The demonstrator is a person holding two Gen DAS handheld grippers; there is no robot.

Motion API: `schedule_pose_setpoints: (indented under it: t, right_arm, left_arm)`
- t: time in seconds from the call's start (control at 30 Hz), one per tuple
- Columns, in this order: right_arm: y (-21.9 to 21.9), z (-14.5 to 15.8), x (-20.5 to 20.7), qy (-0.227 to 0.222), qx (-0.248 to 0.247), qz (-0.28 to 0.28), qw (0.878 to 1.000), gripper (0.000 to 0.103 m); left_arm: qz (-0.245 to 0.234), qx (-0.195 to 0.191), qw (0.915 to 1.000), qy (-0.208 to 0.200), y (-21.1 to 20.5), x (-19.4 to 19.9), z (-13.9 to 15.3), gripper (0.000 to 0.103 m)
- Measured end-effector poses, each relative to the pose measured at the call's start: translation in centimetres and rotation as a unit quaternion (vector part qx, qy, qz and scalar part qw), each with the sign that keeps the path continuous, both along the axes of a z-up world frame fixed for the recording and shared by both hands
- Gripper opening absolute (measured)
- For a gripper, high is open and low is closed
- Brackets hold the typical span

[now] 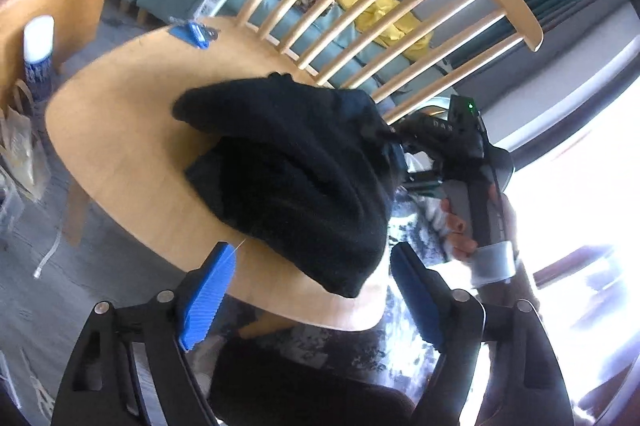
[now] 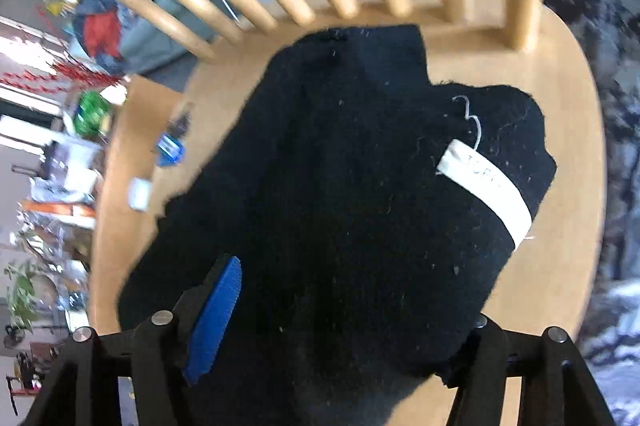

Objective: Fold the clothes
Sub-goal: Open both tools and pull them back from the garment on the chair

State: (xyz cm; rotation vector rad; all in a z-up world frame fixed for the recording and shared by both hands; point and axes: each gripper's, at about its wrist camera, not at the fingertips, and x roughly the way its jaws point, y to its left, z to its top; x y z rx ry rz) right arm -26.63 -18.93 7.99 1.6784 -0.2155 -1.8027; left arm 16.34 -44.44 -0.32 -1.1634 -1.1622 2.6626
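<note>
While both tongs — left tongs (image 1: 308, 290), right tongs (image 2: 336, 322) — are spread, released, the black garment (image 2: 340, 185) ahead is judged folded; none left.

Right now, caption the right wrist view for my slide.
Black garment with white label bunched on wooden chair seat, between the open right gripper.

Each claw is a black frame with silver round-headed screws at its joints and ribbed blue pads on the fingers: the left claw (image 1: 310, 290), the right claw (image 2: 340, 322). The right one's black handle bears a green light, pale lettering and a grey tape band. The person wears a black-and-white mottled garment (image 1: 352, 350).
</note>
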Motion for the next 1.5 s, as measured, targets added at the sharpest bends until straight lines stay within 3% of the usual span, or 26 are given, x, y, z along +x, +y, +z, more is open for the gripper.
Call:
schedule_pose_setpoints:
  t: [0.17, 0.37, 0.57, 0.77, 0.9, 1.23, 1.5]
  right_arm:
    - [3.2, 0.4, -0.9, -0.001, 0.055, 0.002, 0.998, 0.074]
    - [6.5, 4.6, -0.4, 0.058, 0.081, 0.014, 0.995, 0.075]
    - [6.0, 8.1, 4.0, 0.12, 0.085, 0.062, 0.987, 0.076]
    - [5.3, 10.9, 10.3, 0.202, 0.085, 0.113, 0.969, 0.076]
    - [4.8, 11.9, 13.9, 0.239, 0.058, 0.124, 0.961, 0.076]
    - [6.1, 11.6, 19.3, 0.323, 0.021, 0.125, 0.938, 0.077]
    - [7.0, 9.5, 19.8, 0.319, -0.015, 0.104, 0.942, 0.077]
  left_arm:
    - [-0.02, -0.013, 0.9997, -0.005, 1.3, -0.8, 0.3, 0.083]
    - [-0.026, -0.045, 0.9986, -0.008, 2.7, -1.2, 1.4, 0.084]
    - [-0.029, -0.089, 0.9954, -0.019, 4.7, -2.4, 2.5, 0.086]
    - [-0.039, -0.129, 0.9908, -0.013, 6.4, -3.0, 4.3, 0.087]
    - [-0.046, -0.167, 0.9848, -0.015, 7.5, -3.2, 4.8, 0.089]
    - [-0.042, -0.198, 0.9794, -0.004, 8.2, -3.3, 3.4, 0.09]
    - [-0.017, -0.21, 0.9773, 0.019, 7.3, -3.3, 2.1, 0.09]
